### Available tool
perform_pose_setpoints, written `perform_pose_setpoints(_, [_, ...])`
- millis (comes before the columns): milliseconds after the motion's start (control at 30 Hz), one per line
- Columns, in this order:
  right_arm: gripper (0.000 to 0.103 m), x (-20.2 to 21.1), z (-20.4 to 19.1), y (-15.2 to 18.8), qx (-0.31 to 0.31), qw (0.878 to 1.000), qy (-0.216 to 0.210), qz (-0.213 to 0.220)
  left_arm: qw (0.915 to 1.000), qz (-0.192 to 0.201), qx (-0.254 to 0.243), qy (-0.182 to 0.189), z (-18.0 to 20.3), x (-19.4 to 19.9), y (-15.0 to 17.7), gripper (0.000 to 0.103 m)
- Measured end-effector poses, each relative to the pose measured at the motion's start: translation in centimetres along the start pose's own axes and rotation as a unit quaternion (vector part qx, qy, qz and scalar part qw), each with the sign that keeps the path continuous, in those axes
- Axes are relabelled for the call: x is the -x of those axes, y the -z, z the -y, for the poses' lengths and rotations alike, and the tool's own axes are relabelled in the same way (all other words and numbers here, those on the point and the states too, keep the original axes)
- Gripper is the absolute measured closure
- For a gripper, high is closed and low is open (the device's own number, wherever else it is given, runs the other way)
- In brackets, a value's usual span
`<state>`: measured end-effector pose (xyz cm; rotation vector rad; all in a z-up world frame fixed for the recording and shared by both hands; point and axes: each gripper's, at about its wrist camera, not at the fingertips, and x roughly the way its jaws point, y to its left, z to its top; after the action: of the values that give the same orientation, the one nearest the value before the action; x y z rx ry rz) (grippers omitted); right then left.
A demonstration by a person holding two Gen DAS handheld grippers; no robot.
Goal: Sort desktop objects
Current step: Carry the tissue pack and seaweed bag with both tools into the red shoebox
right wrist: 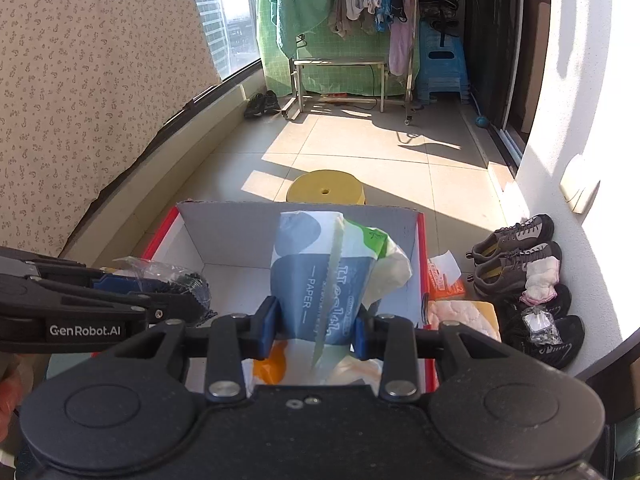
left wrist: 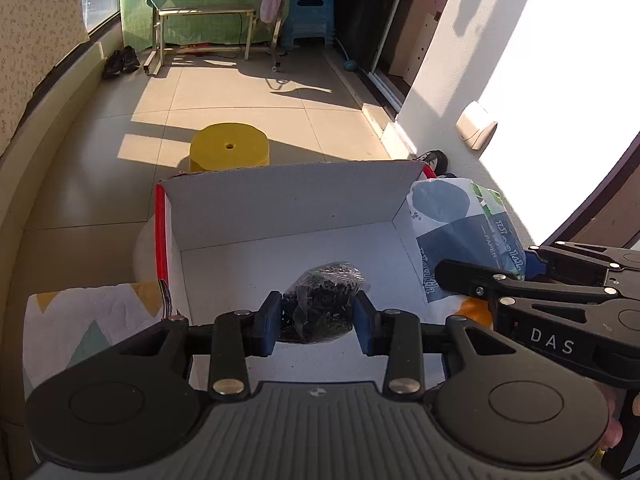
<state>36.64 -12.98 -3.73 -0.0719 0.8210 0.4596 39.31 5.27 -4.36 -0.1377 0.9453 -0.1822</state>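
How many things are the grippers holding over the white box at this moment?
2. The left gripper holds a small dark plastic bag above the white box; the right gripper holds a tissue paper pack.

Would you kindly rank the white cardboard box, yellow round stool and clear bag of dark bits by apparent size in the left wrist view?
1. White cardboard box, clearly largest.
2. Yellow round stool.
3. Clear bag of dark bits, held by the left gripper.
The stool stands farther away, so ranks two and three are uncertain.

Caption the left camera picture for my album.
Left gripper holds a bagged dark bundle over an open box.
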Motion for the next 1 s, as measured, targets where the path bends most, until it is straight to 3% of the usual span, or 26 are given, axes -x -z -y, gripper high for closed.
perform_pose_setpoints(533, [0.068, -8.2, 0.1, 1.6, 0.012, 0.994, 0.014, -0.103, 0.9936, -0.111, -0.007, -0.018, -1.6, -9.4, 0.6, 0.067])
perform_pose_setpoints(933, [0.064, -9.4, 0.1, 2.2, 0.004, 0.989, 0.014, -0.145, 0.9886, -0.149, -0.002, -0.020, -2.0, -10.6, 0.8, 0.065])
perform_pose_setpoints(1000, [0.061, -9.4, 0.1, 2.2, 0.001, 0.989, 0.012, -0.148, 0.9872, -0.158, 0.000, -0.026, -2.0, -10.7, 0.9, 0.059])
